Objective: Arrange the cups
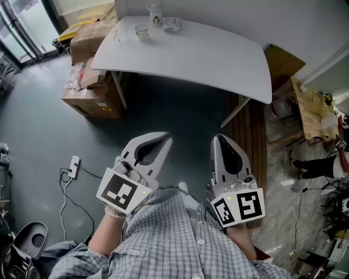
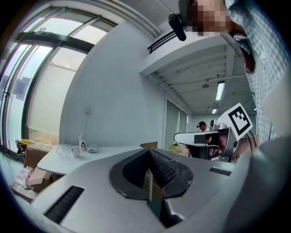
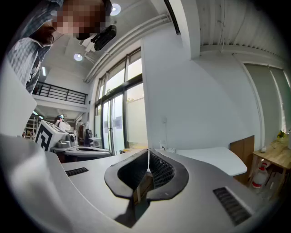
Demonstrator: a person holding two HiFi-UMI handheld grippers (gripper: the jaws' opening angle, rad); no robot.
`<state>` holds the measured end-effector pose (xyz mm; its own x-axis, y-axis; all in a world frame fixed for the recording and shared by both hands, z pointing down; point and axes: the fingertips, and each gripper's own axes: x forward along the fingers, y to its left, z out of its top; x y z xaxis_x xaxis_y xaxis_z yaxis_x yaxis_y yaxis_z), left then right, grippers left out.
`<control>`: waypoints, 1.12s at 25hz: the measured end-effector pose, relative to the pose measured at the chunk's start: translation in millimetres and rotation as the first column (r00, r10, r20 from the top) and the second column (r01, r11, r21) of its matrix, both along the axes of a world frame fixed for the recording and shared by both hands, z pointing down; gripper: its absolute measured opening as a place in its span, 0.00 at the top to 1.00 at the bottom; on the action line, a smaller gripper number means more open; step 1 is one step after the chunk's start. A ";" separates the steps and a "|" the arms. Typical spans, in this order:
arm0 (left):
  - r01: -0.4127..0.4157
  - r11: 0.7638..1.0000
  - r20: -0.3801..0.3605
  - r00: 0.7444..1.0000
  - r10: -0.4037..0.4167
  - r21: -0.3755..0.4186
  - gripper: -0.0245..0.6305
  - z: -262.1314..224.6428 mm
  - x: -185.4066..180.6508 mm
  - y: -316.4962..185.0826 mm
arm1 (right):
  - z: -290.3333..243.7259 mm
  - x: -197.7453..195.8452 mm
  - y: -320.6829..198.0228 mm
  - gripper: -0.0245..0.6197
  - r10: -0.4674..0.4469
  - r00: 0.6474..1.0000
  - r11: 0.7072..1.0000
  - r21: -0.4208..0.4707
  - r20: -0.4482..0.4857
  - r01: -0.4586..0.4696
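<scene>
Cups [image 1: 142, 32] far fwd of hand-held grippers [image 1: 167, 138] [image 1: 218, 137]

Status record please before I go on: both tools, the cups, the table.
left tool: shut, empty, held close in
right tool: shut, empty, beside the left one
table: white, ahead, apart from both tools
clear cup: at the far left end of the table
white cup: right beside the clear cup
white container: just behind the cups
progress: cups untouched

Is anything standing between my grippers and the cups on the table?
Nothing visible. Only floor and bare table lie between the left gripper, the right gripper and the white cup and glass cup at the far left corner. The cardboard boxes sit left of that path.
</scene>
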<state>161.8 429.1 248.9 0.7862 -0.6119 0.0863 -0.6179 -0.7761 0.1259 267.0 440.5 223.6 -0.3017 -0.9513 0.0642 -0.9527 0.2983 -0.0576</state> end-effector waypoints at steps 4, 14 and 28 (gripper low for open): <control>0.012 1.000 0.018 1.000 -0.013 0.009 0.95 0.0 -6.9 -5.5 | 2.7 -4.9 -0.9 0.92 0.003 1.000 1.000 0.001 -0.006 -0.003; -0.008 0.999 -0.008 1.000 0.008 0.033 0.95 0.1 -20.4 -2.0 | 2.5 -15.4 1.1 0.92 0.033 0.999 0.999 0.000 -0.005 -0.033; 0.090 0.995 -0.002 0.996 -0.090 0.045 0.95 4.2 -109.5 -10.9 | 1.2 -69.5 -10.9 0.92 0.055 0.994 0.997 0.059 -0.097 -0.050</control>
<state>52.4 418.2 253.2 0.7278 -0.6834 0.0572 -0.6855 -0.7222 0.0925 197.5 429.6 224.8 -0.2461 -0.9685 0.0370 -0.9674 0.2478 0.0525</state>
